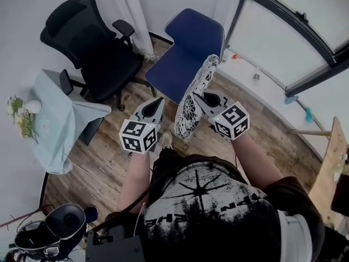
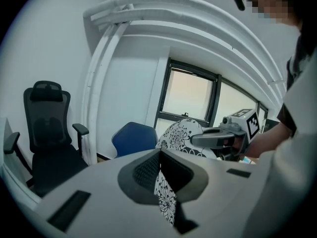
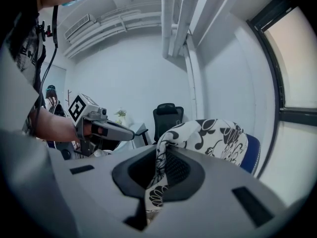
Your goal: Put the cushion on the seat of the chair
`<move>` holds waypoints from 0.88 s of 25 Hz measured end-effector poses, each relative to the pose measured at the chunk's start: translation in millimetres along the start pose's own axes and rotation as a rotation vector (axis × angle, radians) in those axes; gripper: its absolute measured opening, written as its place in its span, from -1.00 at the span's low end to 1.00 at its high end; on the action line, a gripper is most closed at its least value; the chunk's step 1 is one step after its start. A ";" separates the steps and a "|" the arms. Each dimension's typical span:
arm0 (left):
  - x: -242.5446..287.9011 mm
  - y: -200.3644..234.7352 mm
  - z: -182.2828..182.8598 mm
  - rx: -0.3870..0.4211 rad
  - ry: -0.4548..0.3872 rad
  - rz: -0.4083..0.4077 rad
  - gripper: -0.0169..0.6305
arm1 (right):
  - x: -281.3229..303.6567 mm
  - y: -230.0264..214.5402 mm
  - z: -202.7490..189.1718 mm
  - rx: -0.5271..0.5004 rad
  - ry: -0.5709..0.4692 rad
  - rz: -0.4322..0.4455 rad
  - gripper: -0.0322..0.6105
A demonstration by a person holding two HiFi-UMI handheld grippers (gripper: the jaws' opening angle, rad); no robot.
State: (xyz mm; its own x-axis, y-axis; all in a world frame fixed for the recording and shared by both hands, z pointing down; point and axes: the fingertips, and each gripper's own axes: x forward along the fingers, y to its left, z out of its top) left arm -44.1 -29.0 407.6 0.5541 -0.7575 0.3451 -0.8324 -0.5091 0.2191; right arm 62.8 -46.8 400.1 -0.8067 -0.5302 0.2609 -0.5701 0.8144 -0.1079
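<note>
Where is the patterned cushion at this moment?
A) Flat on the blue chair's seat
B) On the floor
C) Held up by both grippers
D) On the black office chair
C: the cushion is up in front of the blue chair, its fabric pinched in the jaws of the left gripper and the right gripper.

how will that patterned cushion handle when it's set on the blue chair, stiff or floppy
Probably soft but not limp: the cushion stands on edge between the left gripper and right gripper, holding its shape. Its cover pinches into thin folds in both grippers' jaws, so it likely squashes easily. It seems light, held only by edge pinches.
</note>
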 end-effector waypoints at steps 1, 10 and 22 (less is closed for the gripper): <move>4.8 7.6 2.6 0.000 0.005 -0.016 -0.90 | 7.4 -2.9 1.3 0.005 0.004 -0.011 -0.82; 44.1 77.0 40.0 0.036 0.033 -0.167 -0.90 | 72.5 -36.0 22.5 0.043 0.003 -0.147 -0.82; 82.8 160.3 60.7 0.054 0.057 -0.273 -0.90 | 144.2 -70.4 42.9 0.090 -0.022 -0.274 -0.81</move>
State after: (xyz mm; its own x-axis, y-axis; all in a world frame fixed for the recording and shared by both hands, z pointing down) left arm -131.1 -198.2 415.9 0.7548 -0.5662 0.3312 -0.6500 -0.7133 0.2622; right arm -20.0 -190.7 404.2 -0.6236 -0.7332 0.2712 -0.7778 0.6167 -0.1211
